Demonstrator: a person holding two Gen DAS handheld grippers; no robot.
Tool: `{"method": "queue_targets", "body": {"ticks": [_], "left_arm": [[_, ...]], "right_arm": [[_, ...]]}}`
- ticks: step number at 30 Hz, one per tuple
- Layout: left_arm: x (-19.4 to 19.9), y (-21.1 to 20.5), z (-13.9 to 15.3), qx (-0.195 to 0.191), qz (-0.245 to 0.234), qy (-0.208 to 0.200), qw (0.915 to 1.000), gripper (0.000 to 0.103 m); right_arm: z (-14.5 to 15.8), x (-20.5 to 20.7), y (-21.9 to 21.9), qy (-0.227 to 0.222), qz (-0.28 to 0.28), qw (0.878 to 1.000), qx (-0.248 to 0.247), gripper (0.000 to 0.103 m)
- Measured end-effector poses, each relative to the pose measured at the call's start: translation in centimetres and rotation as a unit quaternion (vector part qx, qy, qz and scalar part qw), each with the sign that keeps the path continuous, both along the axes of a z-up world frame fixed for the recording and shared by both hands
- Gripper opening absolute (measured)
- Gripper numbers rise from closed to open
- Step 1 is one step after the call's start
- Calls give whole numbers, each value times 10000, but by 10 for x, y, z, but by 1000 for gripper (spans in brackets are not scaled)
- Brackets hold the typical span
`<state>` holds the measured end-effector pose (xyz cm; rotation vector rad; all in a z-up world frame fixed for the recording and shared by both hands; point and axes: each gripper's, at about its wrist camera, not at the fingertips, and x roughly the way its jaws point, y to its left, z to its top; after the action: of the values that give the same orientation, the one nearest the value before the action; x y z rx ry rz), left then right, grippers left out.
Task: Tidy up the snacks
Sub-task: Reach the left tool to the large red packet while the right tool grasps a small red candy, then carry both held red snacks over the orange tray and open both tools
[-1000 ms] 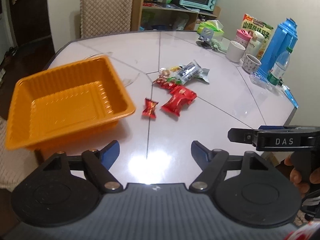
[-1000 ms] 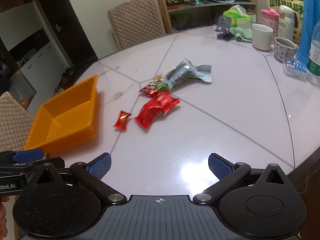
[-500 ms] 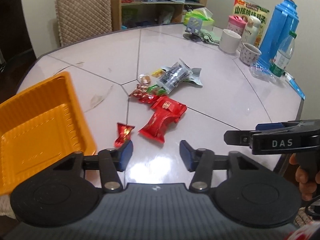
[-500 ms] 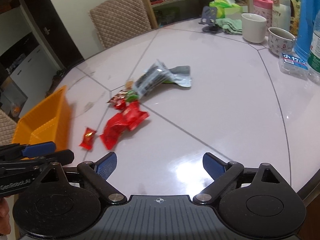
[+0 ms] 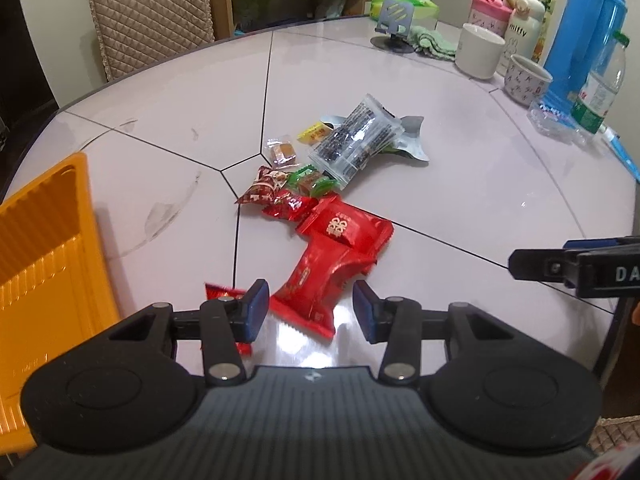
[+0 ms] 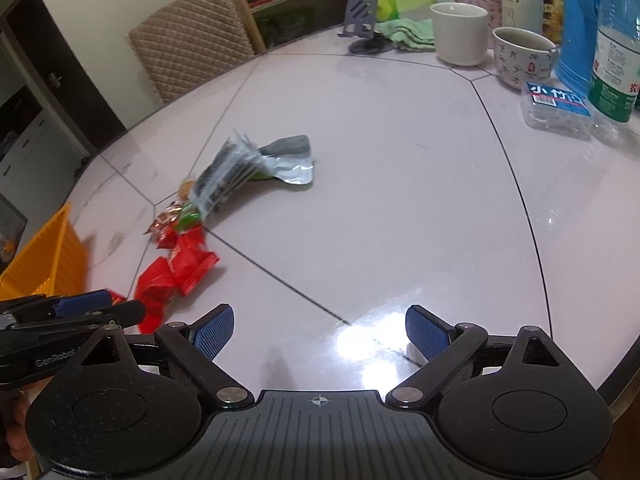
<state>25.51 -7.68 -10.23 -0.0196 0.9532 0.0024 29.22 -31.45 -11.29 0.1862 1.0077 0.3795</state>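
A pile of snacks lies mid-table. A long red packet (image 5: 320, 280) lies nearest, with a second red packet (image 5: 352, 228) on its far end. Behind are small red, green and orange candies and a clear bag of dark snacks (image 5: 356, 140) on a silver pouch (image 5: 412, 140). My left gripper (image 5: 310, 312) is open, its jaws straddling the near end of the long red packet. A small red candy (image 5: 224, 292) lies partly hidden behind its left finger. An orange tray (image 5: 40, 272) stands at the left. My right gripper (image 6: 320, 336) is open and empty over bare table, right of the pile (image 6: 180, 268).
At the far right stand a white mug (image 5: 478, 52), a patterned cup (image 5: 526, 80), a blue thermos (image 5: 584, 32), a water bottle (image 5: 600, 88) and a clear box (image 6: 556, 108). A phone stand (image 5: 394, 20) and green cloth sit behind. A padded chair (image 5: 152, 12) stands beyond the table.
My left gripper swung right from the orange tray to the snack pile and now straddles the long red packet. My right gripper moved forward and right over the table.
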Motion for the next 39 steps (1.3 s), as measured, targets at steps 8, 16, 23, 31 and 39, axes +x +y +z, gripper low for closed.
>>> {"method": "queue_targets", "body": {"ticks": [8,16,23,31,39], "left_arm": [[22,-8,-16,157,-115,92,9998,42],[21,-6,-17,-39,-60,154,9999,24],[-1,-3,2,-213,106,28,9997,22],[-52,22,32,-351,636,-83,9973,23],[-101,56,45,-255,1460,-55,9889,23]], "right_arm": [[-8,12,-5,101,-54,9999,0,93],[-14,20,-5,165,11,9999,1,93],[-10,24,5,91,209,9997,82,93],[6,17,46,-195,998,9940,396,79],[3,0,120,-265,2282,9706,724,51]]}}
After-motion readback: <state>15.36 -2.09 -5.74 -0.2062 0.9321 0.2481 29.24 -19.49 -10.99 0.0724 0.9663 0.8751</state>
